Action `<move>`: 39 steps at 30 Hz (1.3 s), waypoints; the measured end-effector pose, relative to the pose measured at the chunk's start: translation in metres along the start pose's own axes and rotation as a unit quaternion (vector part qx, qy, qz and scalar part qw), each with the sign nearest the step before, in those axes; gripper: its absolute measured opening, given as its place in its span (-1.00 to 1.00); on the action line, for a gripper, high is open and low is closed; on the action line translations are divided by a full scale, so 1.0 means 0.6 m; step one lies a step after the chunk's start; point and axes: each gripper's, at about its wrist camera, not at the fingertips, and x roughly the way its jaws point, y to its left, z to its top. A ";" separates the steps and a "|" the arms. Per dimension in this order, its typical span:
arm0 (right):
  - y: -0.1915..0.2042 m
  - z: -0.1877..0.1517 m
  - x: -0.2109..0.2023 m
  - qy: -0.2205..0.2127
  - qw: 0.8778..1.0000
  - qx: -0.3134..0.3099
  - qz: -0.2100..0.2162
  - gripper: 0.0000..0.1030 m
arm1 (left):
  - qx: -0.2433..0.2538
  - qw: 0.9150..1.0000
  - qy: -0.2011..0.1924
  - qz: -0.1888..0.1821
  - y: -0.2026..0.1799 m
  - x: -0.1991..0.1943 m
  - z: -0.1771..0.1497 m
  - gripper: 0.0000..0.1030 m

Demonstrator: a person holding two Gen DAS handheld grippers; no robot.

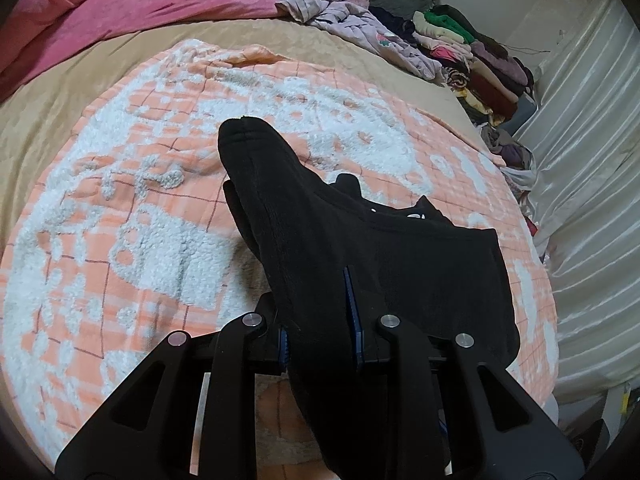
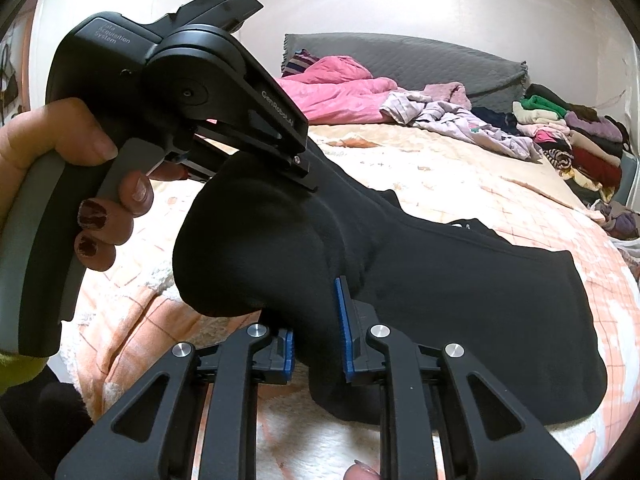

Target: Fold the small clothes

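Black fleece garment (image 1: 340, 248) pinched by both: left hand-held gripper (image 1: 320, 320) and right hand-held gripper (image 2: 316, 332) clamped on it, lifting one end off peach-white blanket (image 1: 120, 220) for folding.

A garment (image 1: 400, 256) is spread on a blanket (image 1: 120, 240) laid over the bed (image 1: 80, 80). It is gripped by the left tool (image 1: 320, 320) and, nearer, the right tool (image 2: 318, 320). A clothes pile (image 2: 568, 140) lies behind right, a quilt (image 1: 120, 0) behind left.
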 end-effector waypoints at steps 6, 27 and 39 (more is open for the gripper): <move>-0.008 -0.002 -0.011 -0.006 1.000 0.010 0.000 -0.71 | 0.007 1.000 -0.005 0.002 -0.018 -0.003 0.002 -0.73; -0.052 -0.010 -0.050 -0.024 0.999 0.047 0.003 -0.79 | 0.038 0.999 -0.016 0.013 -0.093 -0.009 0.001 -0.73; -0.072 -0.015 -0.070 -0.032 0.998 0.060 0.001 -0.79 | 0.055 0.998 -0.021 0.014 -0.128 -0.012 0.000 -0.73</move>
